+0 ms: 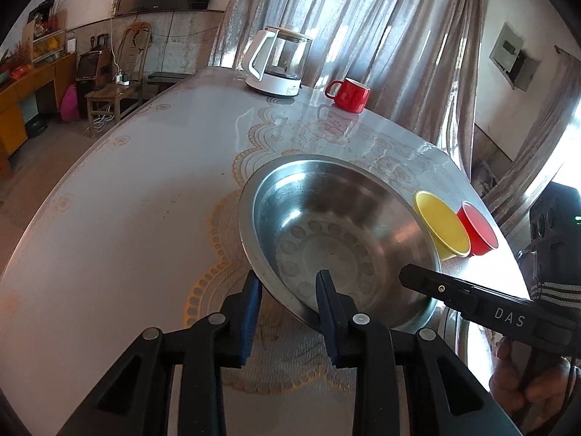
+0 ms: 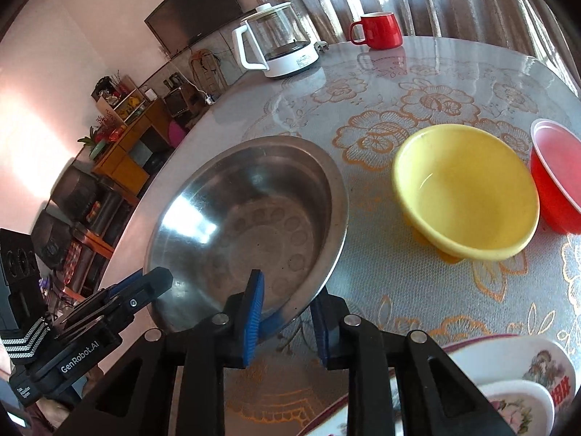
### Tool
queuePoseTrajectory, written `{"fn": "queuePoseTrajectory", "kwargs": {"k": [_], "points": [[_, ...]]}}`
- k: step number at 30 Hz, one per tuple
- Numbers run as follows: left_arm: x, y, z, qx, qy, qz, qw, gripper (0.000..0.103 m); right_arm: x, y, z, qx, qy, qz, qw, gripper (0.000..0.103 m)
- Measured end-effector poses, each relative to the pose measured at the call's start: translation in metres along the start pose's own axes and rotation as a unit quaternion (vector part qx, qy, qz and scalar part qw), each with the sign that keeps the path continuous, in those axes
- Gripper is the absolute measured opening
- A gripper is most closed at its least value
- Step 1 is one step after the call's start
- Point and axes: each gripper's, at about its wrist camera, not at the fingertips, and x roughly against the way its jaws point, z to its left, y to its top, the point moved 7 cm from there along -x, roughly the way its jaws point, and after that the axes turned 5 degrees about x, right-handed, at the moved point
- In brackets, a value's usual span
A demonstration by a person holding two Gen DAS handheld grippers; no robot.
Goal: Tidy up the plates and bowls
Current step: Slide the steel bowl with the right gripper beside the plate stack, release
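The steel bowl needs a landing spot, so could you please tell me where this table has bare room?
Bare stretch: left of the steel bowl, running up to the kettle. Another between the kettle, red mug and yellow bowl. Crowded on the right: yellow bowl against red bowl, with patterned plates nearest.

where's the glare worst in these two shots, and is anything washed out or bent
Left wrist view: sunlight blows out the patterned glass tabletop right of the yellow plastic bowl, and the fisheye bows the table edge. Right wrist view: a bright patch glints inside the wide steel basin; the wall at left is washed pink.
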Motion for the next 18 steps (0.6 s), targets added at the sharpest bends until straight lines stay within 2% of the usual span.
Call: {"fn": "queuePoseTrajectory", "kwargs": {"k": [11, 18], "points": [[0.055, -0.046, 0.022, 0.030, 0.002, -0.007, 0.9995, 0.032, 0.014, -0.043, 0.039, 0.023, 0.041, 0.021, 0.999, 0.024], [0.077, -0.066, 0.034, 0.041, 0.011, -0.011, 0.9991, 0.033, 0.017, -0.061, 0.058, 0.040, 0.055, 0.028, 0.997, 0.024]]}}
